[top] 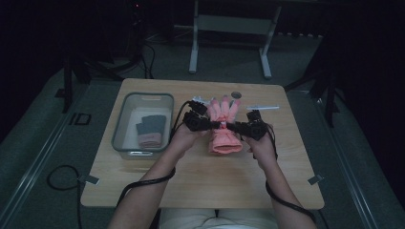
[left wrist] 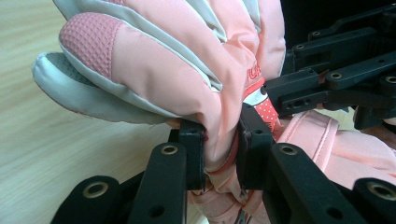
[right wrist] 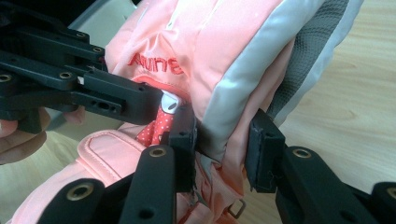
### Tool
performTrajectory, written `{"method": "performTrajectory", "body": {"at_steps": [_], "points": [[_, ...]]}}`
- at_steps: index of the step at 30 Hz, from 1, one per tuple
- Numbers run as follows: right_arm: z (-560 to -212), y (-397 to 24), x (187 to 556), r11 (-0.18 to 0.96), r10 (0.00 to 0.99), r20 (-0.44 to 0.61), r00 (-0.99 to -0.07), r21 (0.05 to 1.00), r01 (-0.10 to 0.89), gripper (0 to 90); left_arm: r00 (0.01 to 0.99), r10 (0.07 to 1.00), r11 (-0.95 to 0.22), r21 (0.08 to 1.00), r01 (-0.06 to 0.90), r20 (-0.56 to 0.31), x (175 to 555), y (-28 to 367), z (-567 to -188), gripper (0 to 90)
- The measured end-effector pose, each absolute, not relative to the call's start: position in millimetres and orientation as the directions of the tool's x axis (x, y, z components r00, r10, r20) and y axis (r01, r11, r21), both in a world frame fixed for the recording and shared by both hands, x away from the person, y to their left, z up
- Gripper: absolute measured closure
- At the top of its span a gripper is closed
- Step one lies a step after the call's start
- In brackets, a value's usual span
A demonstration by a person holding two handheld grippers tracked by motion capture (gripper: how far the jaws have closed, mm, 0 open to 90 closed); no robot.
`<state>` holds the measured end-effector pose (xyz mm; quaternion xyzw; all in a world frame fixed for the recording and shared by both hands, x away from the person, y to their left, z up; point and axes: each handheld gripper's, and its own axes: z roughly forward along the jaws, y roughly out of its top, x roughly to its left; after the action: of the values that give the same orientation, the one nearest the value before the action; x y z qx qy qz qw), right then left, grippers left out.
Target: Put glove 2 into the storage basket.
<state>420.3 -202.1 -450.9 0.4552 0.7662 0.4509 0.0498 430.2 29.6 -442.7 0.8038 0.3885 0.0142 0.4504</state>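
A pink padded glove (top: 224, 140) with pale grey trim hangs above the middle of the wooden table (top: 200, 181), fingers pointing away from the person. My left gripper (top: 216, 125) comes in from the left and is shut on a fold of the glove (left wrist: 163, 60) near its wrist strap. Its pads (left wrist: 194, 154) squeeze the fabric tight. My right gripper (top: 234, 127) comes in from the right and is shut on the glove's (right wrist: 224, 46) grey-edged side. Each gripper view also shows the other gripper close by: the right one (left wrist: 327, 84) and the left one (right wrist: 70, 79).
A clear plastic bin (top: 125, 114) stands on the table's left part with a grey and pink glove (top: 150, 131) inside. A thin white stick (top: 262, 108) and a small round grey disc (top: 236, 95) lie near the far edge. Cables trail off the near edge.
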Motion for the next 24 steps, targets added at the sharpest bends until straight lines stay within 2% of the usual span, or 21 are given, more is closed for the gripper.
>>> {"method": "performTrajectory", "body": {"at_steps": [13,24], "points": [[-424,-166,430,0.21,0.703,0.318,-0.636,0.762,0.613,67.7,0.672,0.679,-0.261,0.758,0.598,-0.296,426,69,-414,75.3],[-407,-114,440,0.266,0.663,0.291,-0.689,0.769,0.581,67.7,0.611,0.735,-0.2,0.767,0.609,-0.294,417,118,-402,75.3]]}}
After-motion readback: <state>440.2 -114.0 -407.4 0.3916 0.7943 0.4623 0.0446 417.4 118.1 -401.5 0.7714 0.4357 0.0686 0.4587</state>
